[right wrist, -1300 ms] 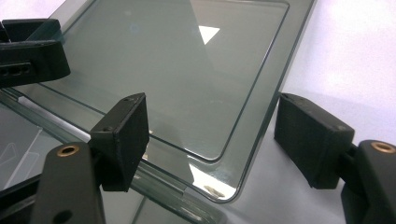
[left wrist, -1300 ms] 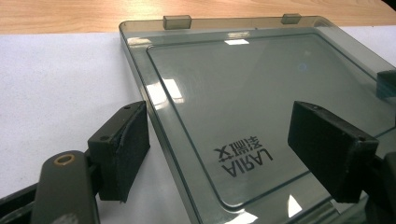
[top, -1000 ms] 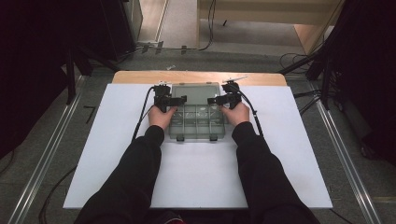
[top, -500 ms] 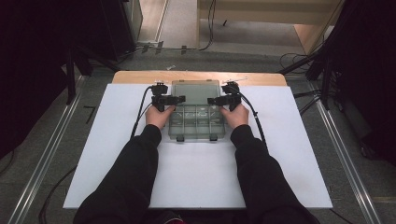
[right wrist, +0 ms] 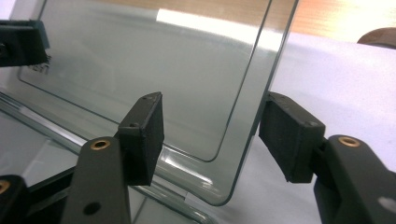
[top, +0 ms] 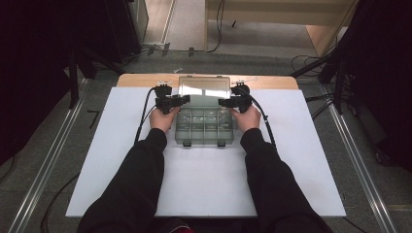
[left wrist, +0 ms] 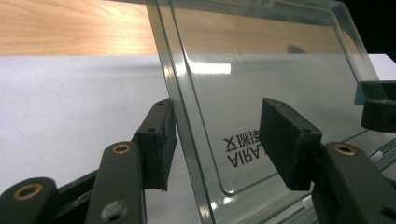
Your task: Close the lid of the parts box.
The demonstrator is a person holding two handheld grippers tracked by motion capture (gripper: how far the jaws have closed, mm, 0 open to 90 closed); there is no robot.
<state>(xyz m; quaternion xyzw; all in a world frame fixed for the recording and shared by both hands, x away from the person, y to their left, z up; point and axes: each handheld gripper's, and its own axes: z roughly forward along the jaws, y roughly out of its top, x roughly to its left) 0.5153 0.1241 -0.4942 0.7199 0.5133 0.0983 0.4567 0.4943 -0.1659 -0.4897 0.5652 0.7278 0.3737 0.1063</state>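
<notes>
we look down on a white desk point(top: 111, 160) where a clear plastic compartment box point(top: 204, 127) sits near the far middle, its long axis running left to right. its lid point(top: 204, 88) stands raised on the far edge, hinged at the back and leaning slightly away from us, inner face toward us.

our left hand-held gripper point(top: 180, 100) straddles the lid's left edge. its jaws have just been closing, with the lid edge between them. in the left gripper view the outer pad point(left wrist: 156, 140) touches the rim while the inner pad stands clear of the clear panel, so it is not yet pinching. our right hand-held gripper point(top: 224, 102) does the same on the right edge: jaws just closing, the outer pad point(right wrist: 289, 135) at the rim, the inner one off the panel.

we judge the lid light, thin, smooth and slippery, stiff enough but likely to flex, with a hinge that could strain if twisted. the side rims, low down and taken evenly from both sides, look like the safest hold.
</notes>
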